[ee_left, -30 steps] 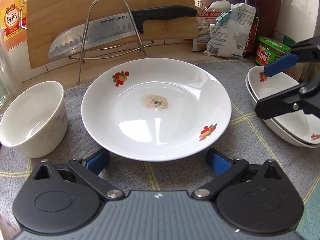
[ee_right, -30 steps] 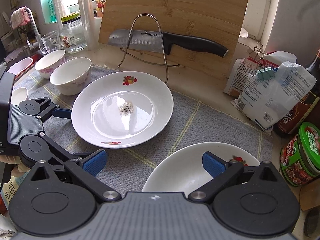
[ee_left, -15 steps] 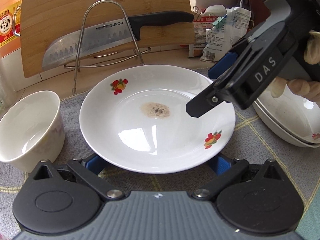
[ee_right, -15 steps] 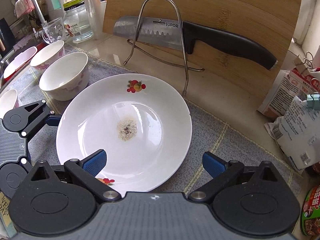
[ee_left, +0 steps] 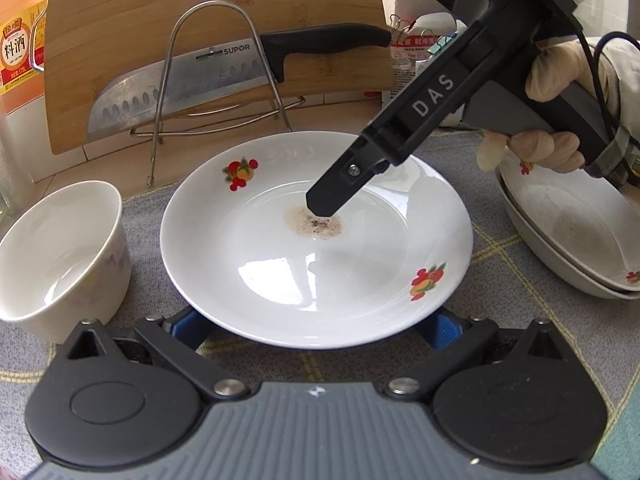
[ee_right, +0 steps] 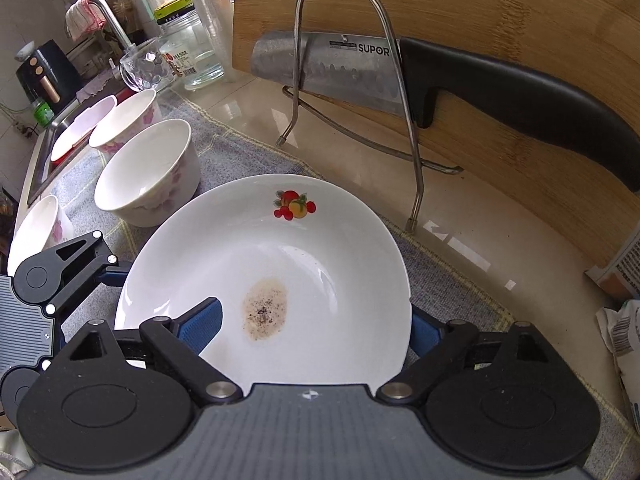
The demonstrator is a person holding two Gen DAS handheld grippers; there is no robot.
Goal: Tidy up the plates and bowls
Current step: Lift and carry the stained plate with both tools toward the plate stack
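The round white ceramic plate with fruit prints (ee_right: 280,256) lies flat on the grey cloth-covered table (ee_left: 520,264). The right claw (ee_right: 316,324) straddles its rim, fingers apart, one inside and one outside, likely to pinch and lift it. The left claw (ee_left: 316,326) waits spread at the near edge.

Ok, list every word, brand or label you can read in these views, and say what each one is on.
"SUPOR" – on the blade of the knife resting in the wire rack.
"DAS" – on the side of the right claw, above the plate.
"料酒" – on the orange label of the bottle at far left.
Print on the snack bags, the glass jar label and the barcoded packet: too small or blurred to read.
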